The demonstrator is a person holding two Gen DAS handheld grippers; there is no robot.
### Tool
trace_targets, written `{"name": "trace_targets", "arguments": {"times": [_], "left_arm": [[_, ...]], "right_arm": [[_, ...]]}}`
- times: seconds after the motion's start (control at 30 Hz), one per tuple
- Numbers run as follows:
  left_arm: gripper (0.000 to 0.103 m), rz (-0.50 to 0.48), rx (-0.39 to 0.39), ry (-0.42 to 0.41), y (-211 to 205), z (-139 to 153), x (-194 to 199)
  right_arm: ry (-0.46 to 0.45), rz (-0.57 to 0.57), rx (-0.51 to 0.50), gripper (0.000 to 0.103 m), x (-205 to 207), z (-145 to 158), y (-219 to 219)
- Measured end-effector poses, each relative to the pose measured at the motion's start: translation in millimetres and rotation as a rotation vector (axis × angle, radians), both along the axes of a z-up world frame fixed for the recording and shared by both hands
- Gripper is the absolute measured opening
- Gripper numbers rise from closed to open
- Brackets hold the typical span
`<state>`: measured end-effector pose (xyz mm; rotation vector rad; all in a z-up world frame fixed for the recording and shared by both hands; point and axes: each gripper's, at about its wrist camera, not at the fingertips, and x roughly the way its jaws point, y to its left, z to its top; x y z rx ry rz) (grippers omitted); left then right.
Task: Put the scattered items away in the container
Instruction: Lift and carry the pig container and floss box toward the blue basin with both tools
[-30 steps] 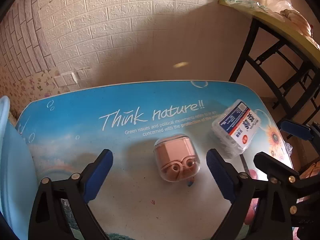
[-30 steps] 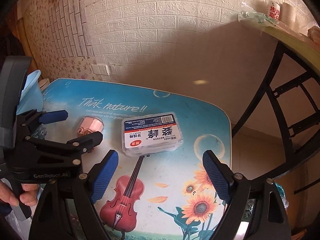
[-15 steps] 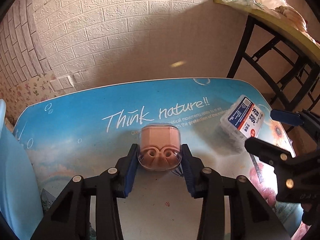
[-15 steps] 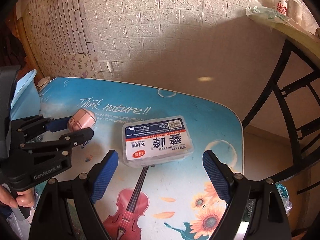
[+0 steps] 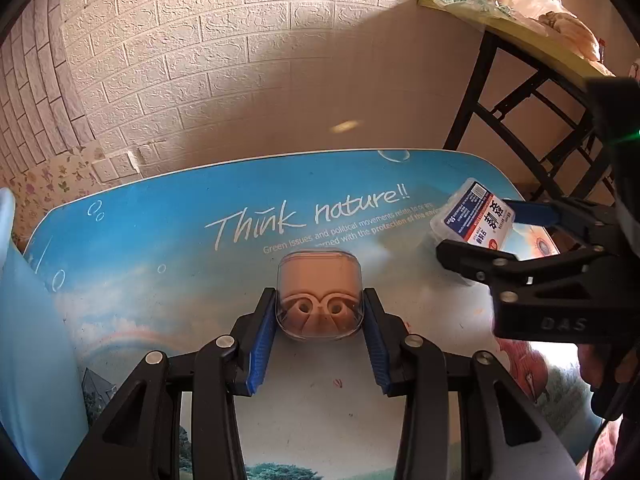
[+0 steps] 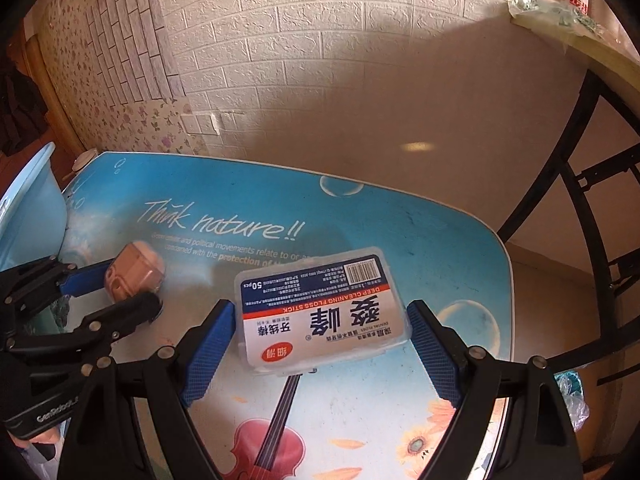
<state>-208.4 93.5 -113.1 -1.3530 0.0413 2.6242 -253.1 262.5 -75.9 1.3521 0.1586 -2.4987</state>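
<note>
A pink earbud case (image 5: pixel 319 297) sits mid-table (image 5: pixel 160 240), pinched between the left gripper's (image 5: pixel 319 322) just-closed pads. The floss box (image 6: pixel 322 314) near the right edge lies between the right gripper's (image 6: pixel 320 344) wide-open jaws, untouched.

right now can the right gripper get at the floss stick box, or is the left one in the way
Probably yes. The right gripper has its jaws open on either side of the floss stick box, nothing between them. The left gripper is off to the side, shut on the pink earbud case.

- Left gripper (image 5: pixel 319 322): black angular arms, ribbed blue pads, silver screws.
- Right gripper (image 6: pixel 320 340): same build; "DAS" embossed at right of the left view.
</note>
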Motion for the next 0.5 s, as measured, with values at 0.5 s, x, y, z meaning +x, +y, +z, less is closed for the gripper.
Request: {"name": "trace_targets", "arguments": {"times": [0.5], "left_arm": [[0.04, -0.023, 0.028, 0.018, -12.4, 12.1, 30.3]], "right_arm": [[0.078, -0.032, -0.01, 0.084, 55.6, 19.5, 3.8]]}}
